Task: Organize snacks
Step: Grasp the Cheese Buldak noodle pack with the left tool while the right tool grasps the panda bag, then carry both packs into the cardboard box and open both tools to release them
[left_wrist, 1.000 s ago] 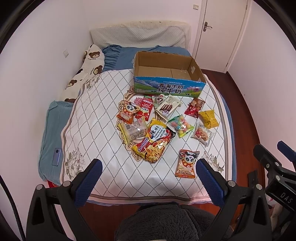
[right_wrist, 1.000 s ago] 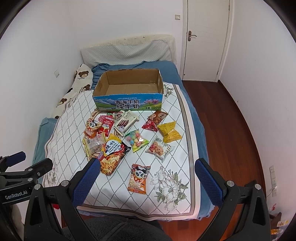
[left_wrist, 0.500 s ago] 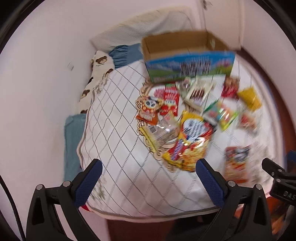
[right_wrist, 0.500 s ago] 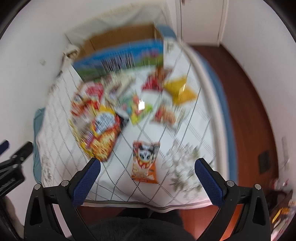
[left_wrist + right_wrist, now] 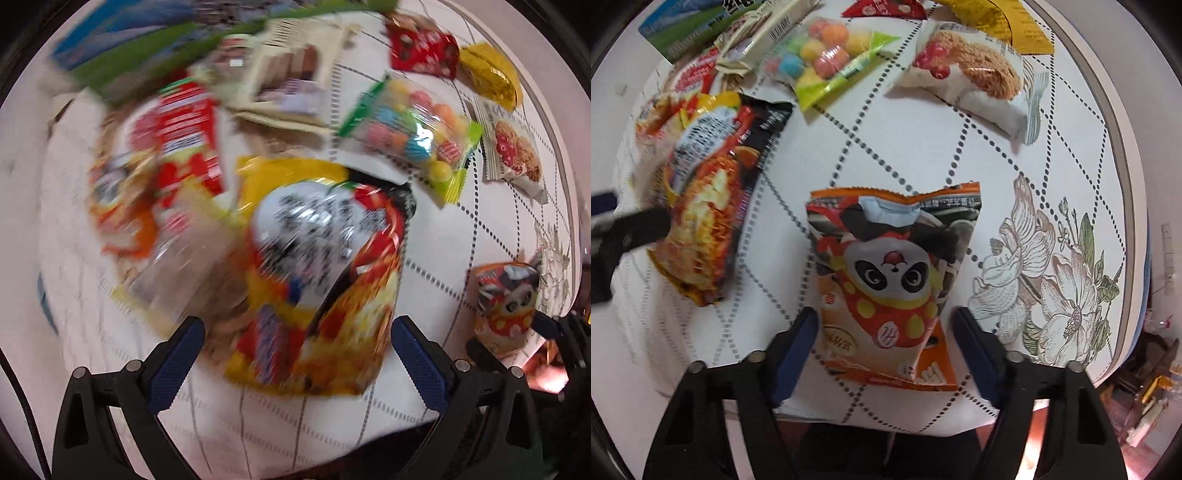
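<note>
Several snack packets lie on a white quilted bed cover (image 5: pixel 997 155). My left gripper (image 5: pixel 295 354) is open, its jaws on either side of the near end of a yellow and red noodle bag (image 5: pixel 325 266). My right gripper (image 5: pixel 886 343) is open around the lower end of an orange panda snack bag (image 5: pixel 890 280). The noodle bag also shows in the right wrist view (image 5: pixel 709 206), with the left gripper's finger at the far left. The panda bag shows in the left wrist view (image 5: pixel 506 306). The left view is blurred.
A candy ball bag (image 5: pixel 827 59), a cookie packet (image 5: pixel 975 77), a yellow packet (image 5: pixel 1015 22), a red packet (image 5: pixel 424 48) and a cream biscuit box (image 5: pixel 291 81) lie further back. The blue milk carton box (image 5: pixel 683 29) stands behind them. The bed edge is right below both grippers.
Both grippers have dropped from high above the bed down close to the snacks. The left now straddles the noodle bag, the right the panda bag. Both stay open.
</note>
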